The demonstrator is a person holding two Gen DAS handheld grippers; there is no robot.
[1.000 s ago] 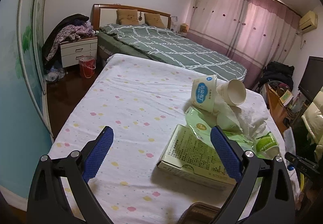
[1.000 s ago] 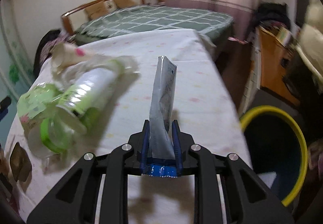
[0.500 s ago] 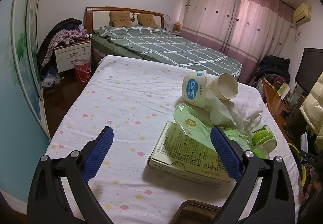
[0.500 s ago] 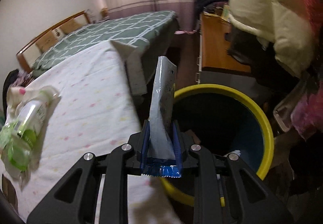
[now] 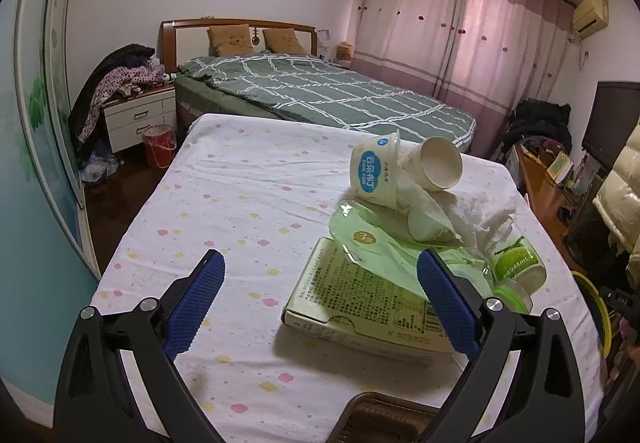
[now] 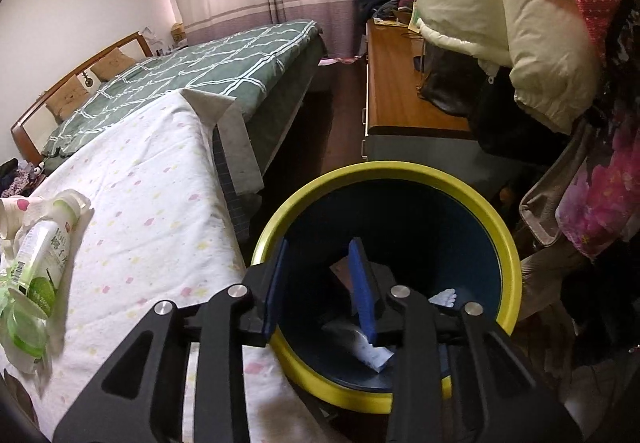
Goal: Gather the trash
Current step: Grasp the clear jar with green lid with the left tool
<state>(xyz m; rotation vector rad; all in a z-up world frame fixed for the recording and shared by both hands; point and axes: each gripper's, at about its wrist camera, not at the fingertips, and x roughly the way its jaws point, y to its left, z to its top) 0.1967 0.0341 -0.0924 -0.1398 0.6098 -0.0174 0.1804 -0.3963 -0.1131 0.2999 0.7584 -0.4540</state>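
My right gripper (image 6: 320,255) is open and empty, held over the yellow-rimmed dark bin (image 6: 460,187) beside the table. The silver-blue wrapper (image 6: 370,353) lies blurred inside the bin below the fingers. My left gripper (image 5: 320,283) is open and empty above the cloth-covered table (image 5: 240,203). Ahead of it lies a trash pile: a flat green carton (image 5: 360,299), a green plastic bag (image 5: 372,239), a blue-labelled tub (image 5: 374,169), a paper cup (image 5: 436,163), crumpled tissue (image 5: 488,213) and a green bottle (image 5: 518,263). The bottle also shows in the right wrist view (image 6: 44,263).
A bed with a green checked cover (image 5: 320,91) stands beyond the table. A wooden desk (image 6: 400,83) and hanging jackets (image 6: 512,23) crowd the right side by the bin. A nightstand (image 5: 140,115) and a red bucket (image 5: 160,145) stand at the far left.
My right gripper swung from over the table to over the bin, opened, and let go of the wrapper, which has dropped into the bin. The left gripper drifted slightly and stayed open.
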